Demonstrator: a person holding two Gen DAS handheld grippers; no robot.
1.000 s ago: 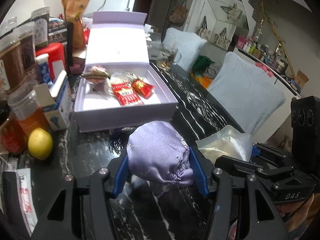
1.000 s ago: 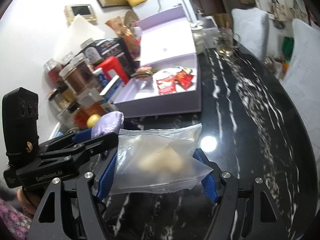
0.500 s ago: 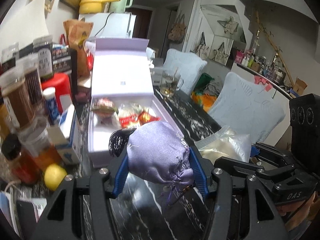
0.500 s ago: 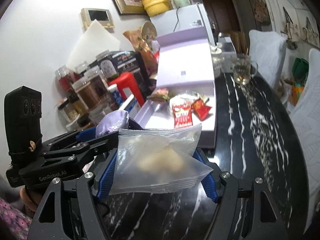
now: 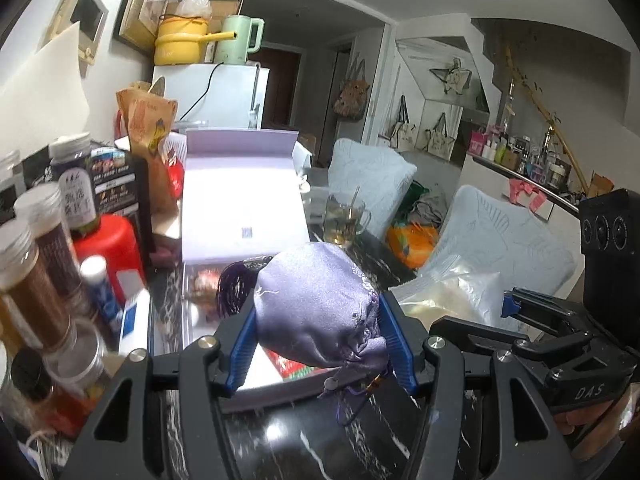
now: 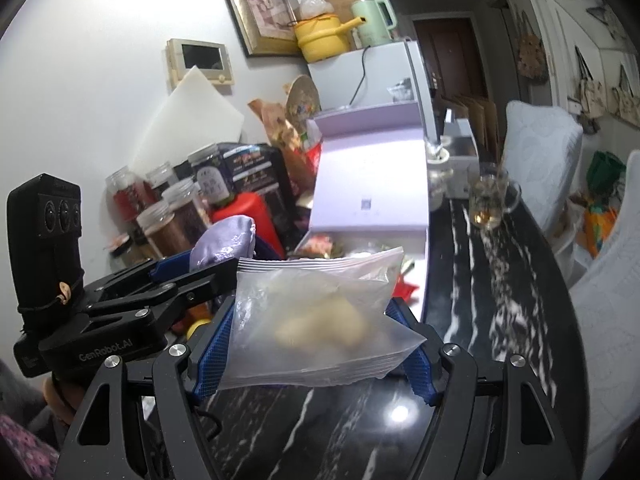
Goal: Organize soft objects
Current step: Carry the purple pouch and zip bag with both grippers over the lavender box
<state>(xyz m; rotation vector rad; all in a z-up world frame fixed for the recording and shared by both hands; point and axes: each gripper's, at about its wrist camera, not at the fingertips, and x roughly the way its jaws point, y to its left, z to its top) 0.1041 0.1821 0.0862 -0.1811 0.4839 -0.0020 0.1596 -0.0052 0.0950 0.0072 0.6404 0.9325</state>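
Left gripper (image 5: 318,338), low in the frame's centre, is clamped on a lilac satin drawstring pouch (image 5: 316,308), its blue pads pressed into both sides. Right gripper (image 6: 316,344), also low centre in its view, pinches a clear zip bag (image 6: 316,320) holding something pale yellow. Both soft items hang above the black marble table (image 6: 500,320). Beyond them, mid-frame, an open lavender gift box (image 6: 372,208) already contains red snack packets (image 5: 292,364). Further back stand spice jars (image 5: 38,264) at the left. Neither held item is in the box yet; placing both appears to remain.
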